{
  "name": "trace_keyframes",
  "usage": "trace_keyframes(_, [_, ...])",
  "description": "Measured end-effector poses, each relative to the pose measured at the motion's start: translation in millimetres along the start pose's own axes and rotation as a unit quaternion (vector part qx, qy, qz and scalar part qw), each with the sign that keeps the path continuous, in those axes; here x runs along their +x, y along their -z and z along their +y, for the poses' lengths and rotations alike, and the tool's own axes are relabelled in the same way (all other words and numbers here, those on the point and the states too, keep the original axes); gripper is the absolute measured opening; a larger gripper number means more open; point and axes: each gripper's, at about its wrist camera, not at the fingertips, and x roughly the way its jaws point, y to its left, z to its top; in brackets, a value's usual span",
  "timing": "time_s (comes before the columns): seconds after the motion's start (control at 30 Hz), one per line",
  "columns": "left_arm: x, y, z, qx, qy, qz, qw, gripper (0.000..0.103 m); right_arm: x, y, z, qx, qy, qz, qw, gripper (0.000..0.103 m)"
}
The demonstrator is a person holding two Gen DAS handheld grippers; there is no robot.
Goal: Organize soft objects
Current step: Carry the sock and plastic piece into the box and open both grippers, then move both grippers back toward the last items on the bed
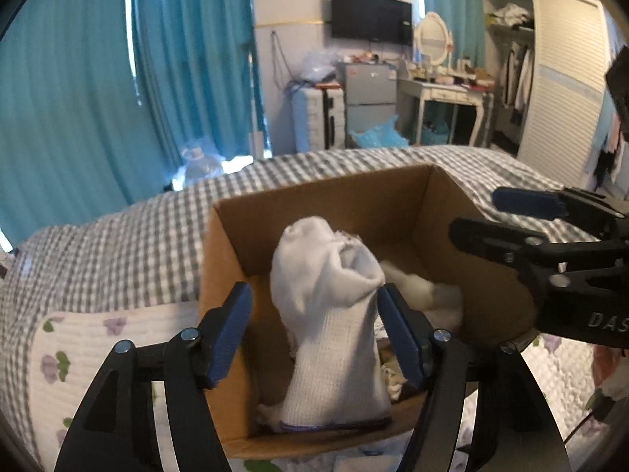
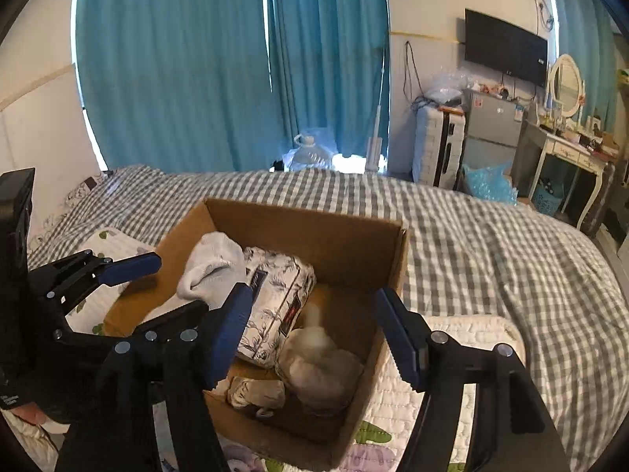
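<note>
Cardboard box (image 2: 346,236) on checked bed (image 2: 491,244): both grippers' jaws open above it, white sock (image 1: 330,314) between left gripper (image 1: 314,338) fingers, folded floral bedding (image 2: 275,299) inside

white sock (image 1: 330,314) motion-blurred; pale soft toy (image 2: 318,358) in cardboard box (image 2: 314,228) too blurred to identify

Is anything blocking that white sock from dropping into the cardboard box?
Nothing visible. The white sock already hangs over the open cardboard box, between the spread left tongs. Below it lie only soft things, such as a floral bundle. The right tongs are open, beside it.
</note>
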Motion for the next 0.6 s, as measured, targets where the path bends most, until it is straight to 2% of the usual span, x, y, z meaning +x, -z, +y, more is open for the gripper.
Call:
trace_keyframes(0.2, [-54.3, -14.5, 9.7, -0.014, -0.014, -0.036, 0.9992, 0.067, -55.9, -17.1, 13.2, 0.0, 0.01, -0.034, 0.999, 0.066])
trace_keyframes(0.37, [-135.7, -28.4, 9.5, -0.006, -0.024, -0.097, 0.995, 0.068, -127.8, -34.0, 29.9, -0.014, 0.019, -0.07, 0.997, 0.066])
trace_keyframes(0.43, [-167.8, -33.6, 8.0, -0.004, -0.028, -0.116, 0.9928, 0.07, -155.7, -39.5, 37.6, -0.018, 0.022, -0.084, 0.996, 0.069])
trace_keyframes(0.5, [-199.2, -35.8, 8.3, -0.004, -0.032, -0.136, 0.9901, 0.078, -192.0, -44.6, 48.3, -0.025, 0.026, -0.1, 0.994, 0.077])
trace_keyframes(0.6, [-242.4, -35.1, 7.7, -0.002, -0.034, -0.168, 0.9852, 0.079, -235.5, -45.7, 63.3, -0.033, 0.038, -0.116, 0.992, 0.084])
